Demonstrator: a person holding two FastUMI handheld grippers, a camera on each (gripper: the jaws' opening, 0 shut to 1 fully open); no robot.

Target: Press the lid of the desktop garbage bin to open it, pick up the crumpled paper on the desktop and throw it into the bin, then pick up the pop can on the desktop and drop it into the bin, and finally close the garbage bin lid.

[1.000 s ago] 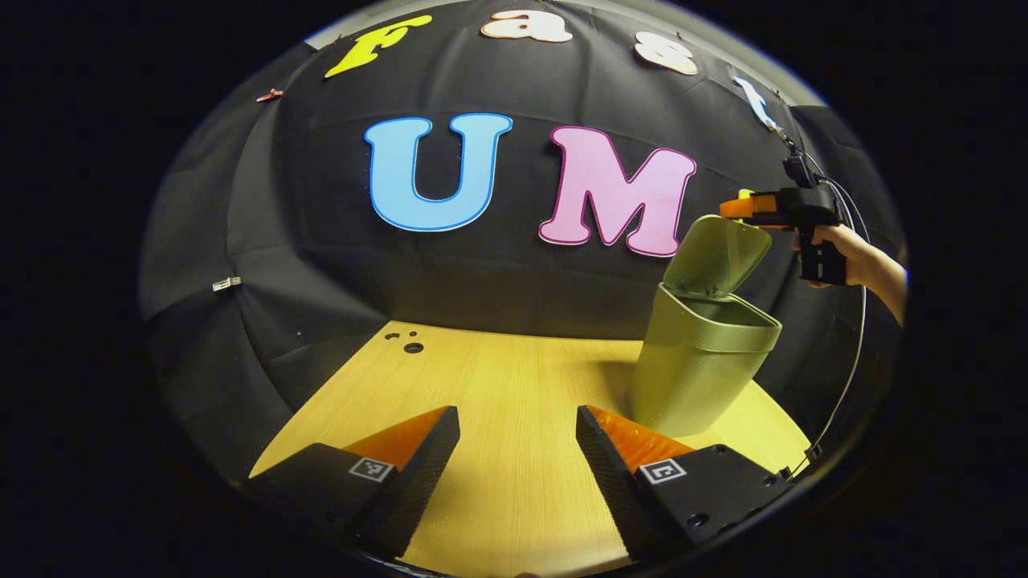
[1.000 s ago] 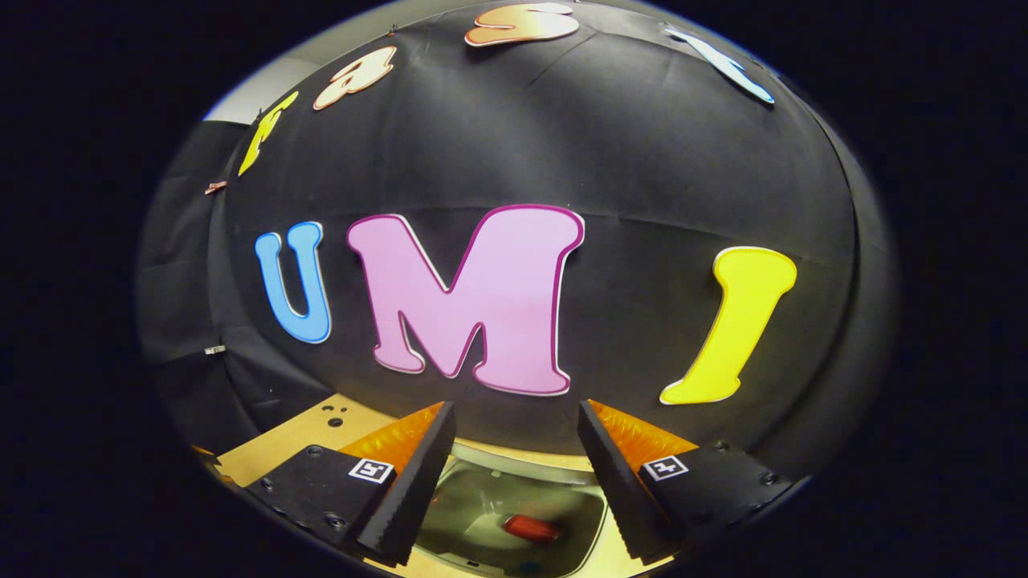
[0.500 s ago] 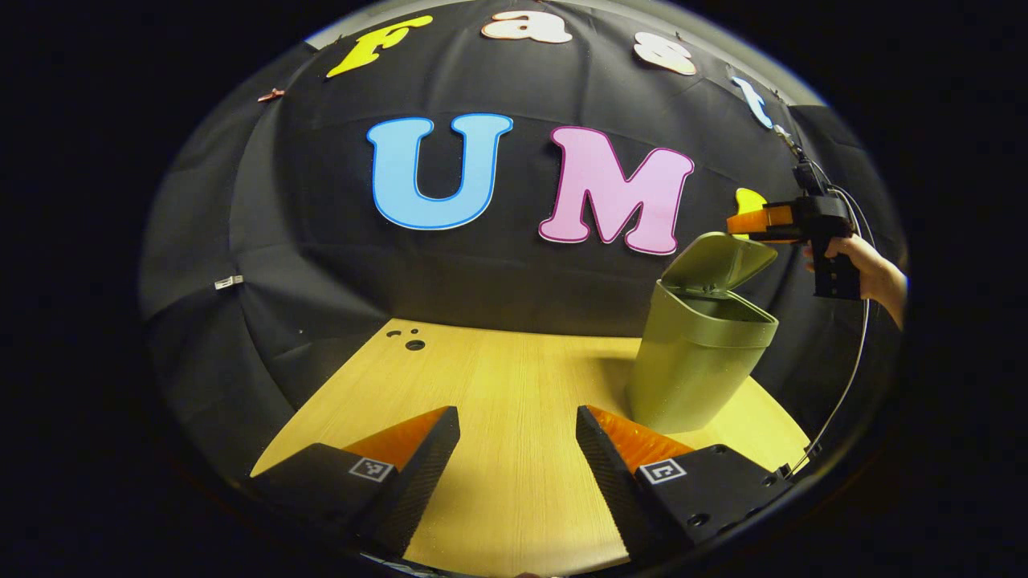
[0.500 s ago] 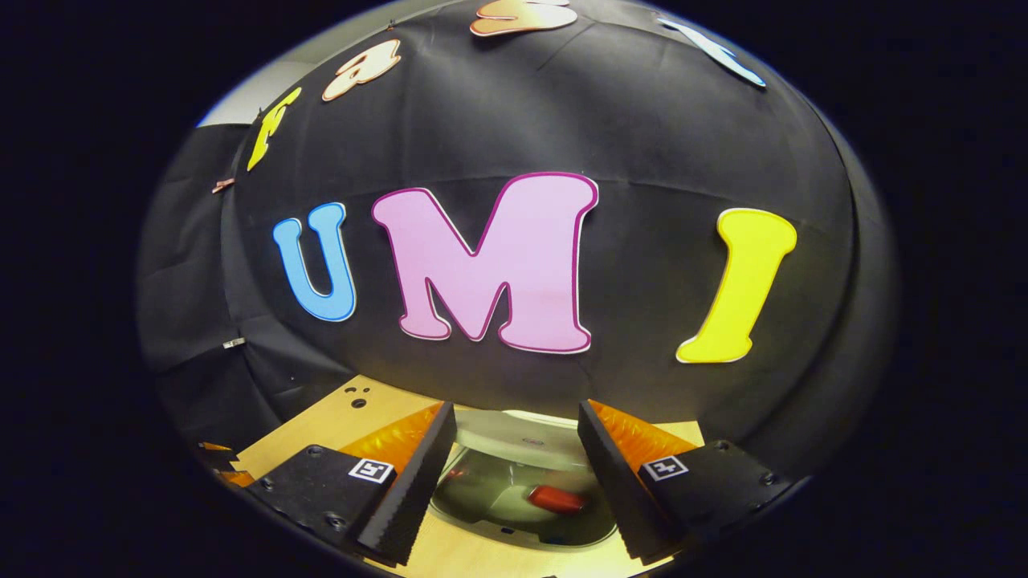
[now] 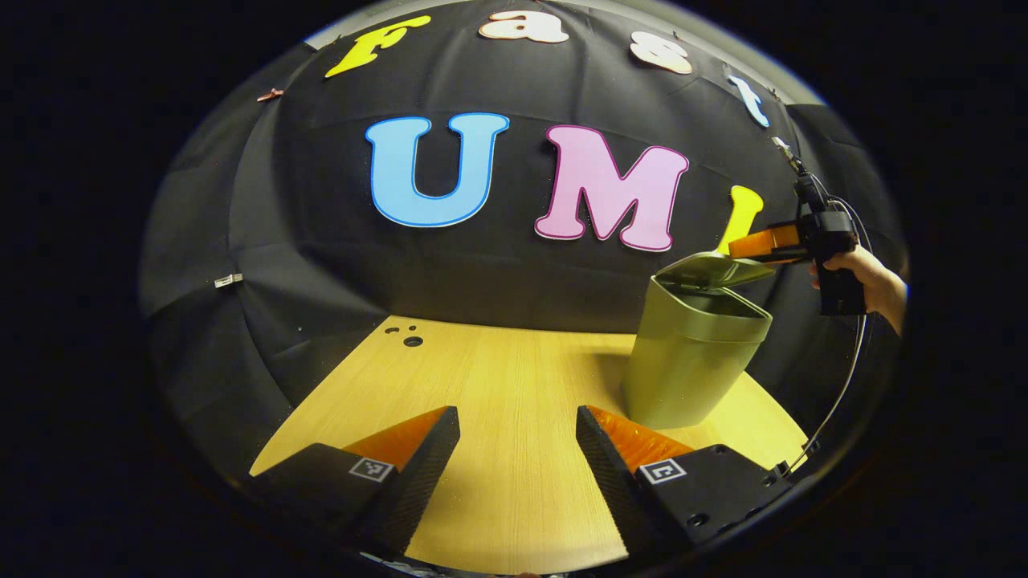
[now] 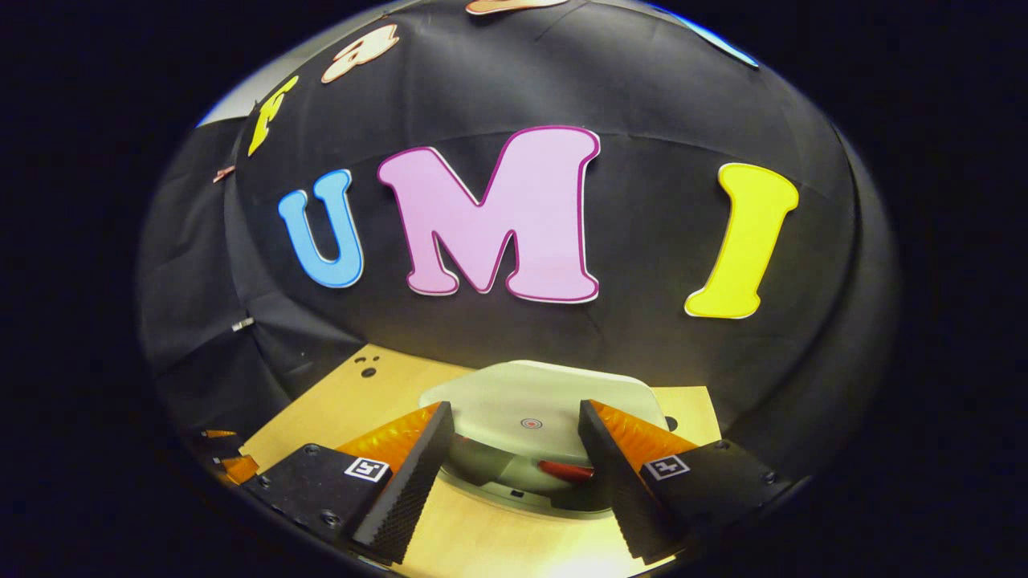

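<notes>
In the left gripper view, the left gripper hovers low over the wooden table with its two fingers spread apart and nothing between them. Farther off to the right stands the green bin, upright on the table near its far right edge. The bin's lid is tilted only a little above the rim, nearly down. Just beyond it the right gripper reaches in level from the right, its tips touching or just over the lid's raised edge, held by a hand with the forearm running off to the right.

In the right gripper view, the right gripper has its fingers apart, pointing over the pale lid. Below the lid, in the gap at the bin's mouth, a red can lies inside.
</notes>
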